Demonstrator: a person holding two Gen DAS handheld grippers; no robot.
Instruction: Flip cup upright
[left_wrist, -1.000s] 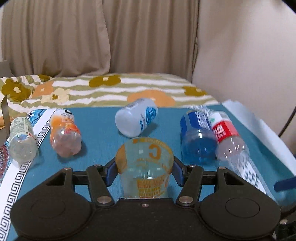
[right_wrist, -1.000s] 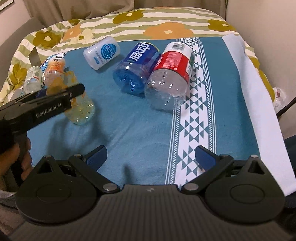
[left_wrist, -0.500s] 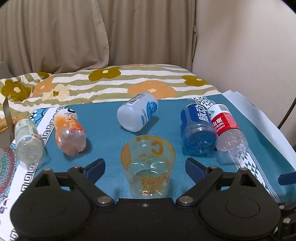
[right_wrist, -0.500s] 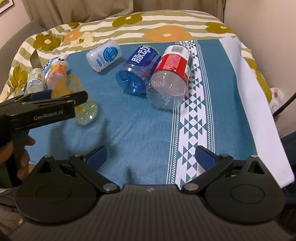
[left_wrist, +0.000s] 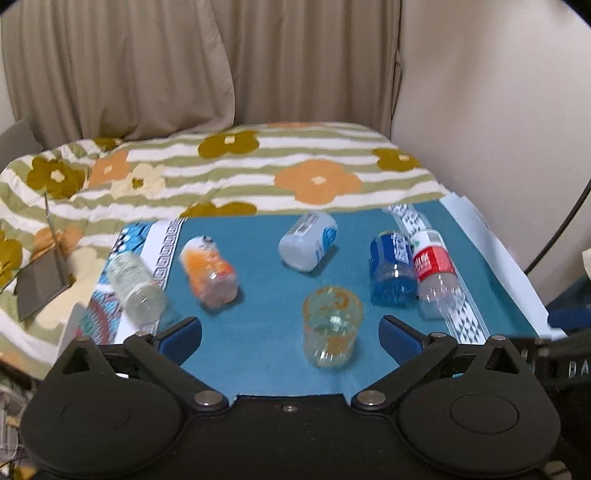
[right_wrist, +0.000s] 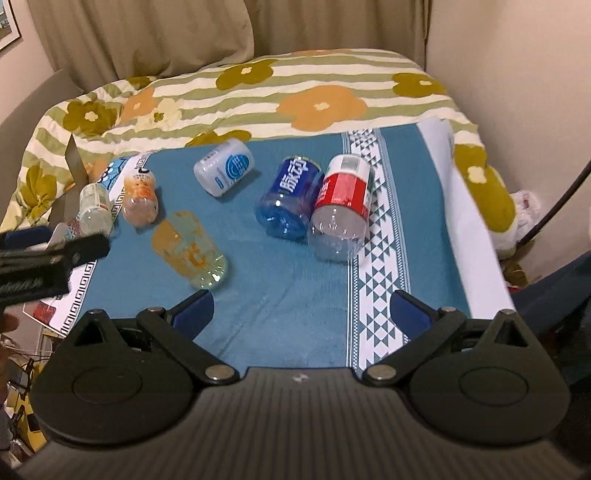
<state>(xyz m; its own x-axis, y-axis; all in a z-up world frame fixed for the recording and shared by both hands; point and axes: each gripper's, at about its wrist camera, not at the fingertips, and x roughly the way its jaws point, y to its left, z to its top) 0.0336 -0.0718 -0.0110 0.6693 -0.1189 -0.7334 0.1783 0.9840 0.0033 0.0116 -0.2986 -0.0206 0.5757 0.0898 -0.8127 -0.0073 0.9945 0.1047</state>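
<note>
The left gripper (left_wrist: 290, 334) was released, its two blue-padded fingers (left_wrist: 180, 338) spread wide with nothing between them. Just beyond the gap, nearer the right finger but not touching it, the cup (left_wrist: 331, 325) stood upright on the teal cloth (left_wrist: 258, 332), its open rim up; it was clear plastic with orange print. In the right wrist view the same cup (right_wrist: 189, 254) sat alone on the cloth, apart from the black left gripper (right_wrist: 51, 258) that reached in from the left edge.

The right gripper (right_wrist: 301, 315) was likewise released, fingers wide apart over bare cloth, holding nothing, well apart from the cup.

Further out, five bottles lay on their sides across the cloth. A blue bottle (left_wrist: 392, 267) and a red-labelled clear bottle (left_wrist: 436, 273) lay side by side, touching, to the right of the cup. A white bottle (left_wrist: 308, 242) with a blue round label lay behind the cup, near the middle. To the left lay an orange bottle (left_wrist: 208, 271), and beside it a small clear bottle (left_wrist: 136, 288) on the patterned white border of the cloth.

The cloth lay on a flowered, striped blanket (left_wrist: 258, 170). Behind that hung beige curtains (left_wrist: 184, 66), and a plain wall (left_wrist: 480, 92) stood at the right.
</note>
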